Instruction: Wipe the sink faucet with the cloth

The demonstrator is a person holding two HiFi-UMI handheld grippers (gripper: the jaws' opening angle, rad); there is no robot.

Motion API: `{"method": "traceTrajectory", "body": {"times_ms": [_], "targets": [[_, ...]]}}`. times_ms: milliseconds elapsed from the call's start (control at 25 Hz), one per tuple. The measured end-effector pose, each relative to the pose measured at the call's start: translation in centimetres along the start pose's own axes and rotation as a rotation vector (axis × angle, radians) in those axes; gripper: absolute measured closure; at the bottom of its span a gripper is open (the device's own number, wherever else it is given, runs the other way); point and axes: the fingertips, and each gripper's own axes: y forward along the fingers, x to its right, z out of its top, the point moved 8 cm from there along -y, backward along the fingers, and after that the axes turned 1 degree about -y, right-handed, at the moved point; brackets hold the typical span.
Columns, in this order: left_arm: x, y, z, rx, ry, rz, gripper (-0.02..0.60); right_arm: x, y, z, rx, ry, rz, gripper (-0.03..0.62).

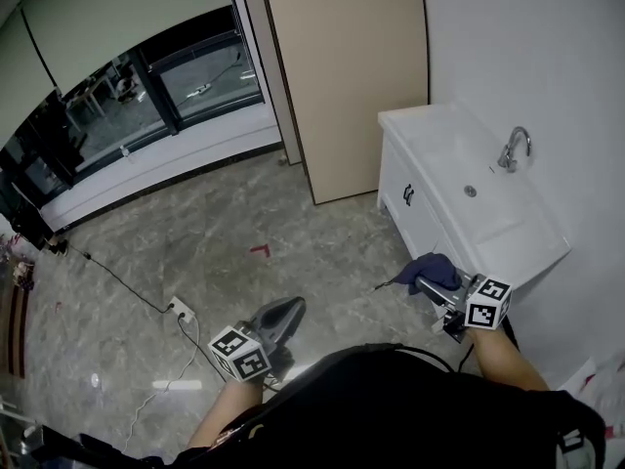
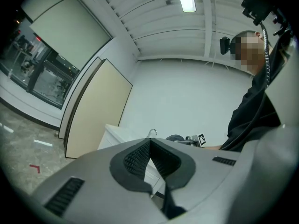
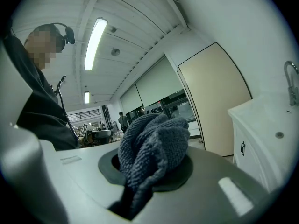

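Dark blue cloth point(image 3: 152, 146) is bunching between the jaws of my right gripper point(image 3: 154, 174), which I am keeping clamped on it, just in front of the white sink point(image 1: 430, 130). I am holding my left gripper point(image 2: 149, 146) clenched and empty, farther from the sink. The faucet point(image 1: 515, 149) is standing at the sink's back edge.

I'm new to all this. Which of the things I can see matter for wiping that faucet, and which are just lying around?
For the job:
- cloth, clamped in the right gripper
- faucet
- white sink

Just lying about:
- power strip and black cable on the floor
- red floor mark
- left gripper, shut and empty
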Motion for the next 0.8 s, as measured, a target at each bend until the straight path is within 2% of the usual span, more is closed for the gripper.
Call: {"method": "traceTrajectory", "body": {"times_ms": [200,400,640,800], "targets": [[-1.5,7.1,2.4,0.02,0.001,0.056,0.581,8.2,1.2,4.0,-0.003,-0.018,0.068,0.53],[-3.7,15.0,4.1,0.035,-0.004,0.041,0.581,15.5,2.1,7.4,-0.008,-0.058,0.093,0.53],[-8.9,21.2,5.9,-0.014,-0.02,0.015,0.581,21.5,3.9,7.8,-0.013,-0.017,0.052,0.53],[-14.3,25.4,6.4,-0.026,-0.025,-0.061,0.581,25.4,6.1,7.8,-0.016,-0.007,-0.015,0.53]]}}
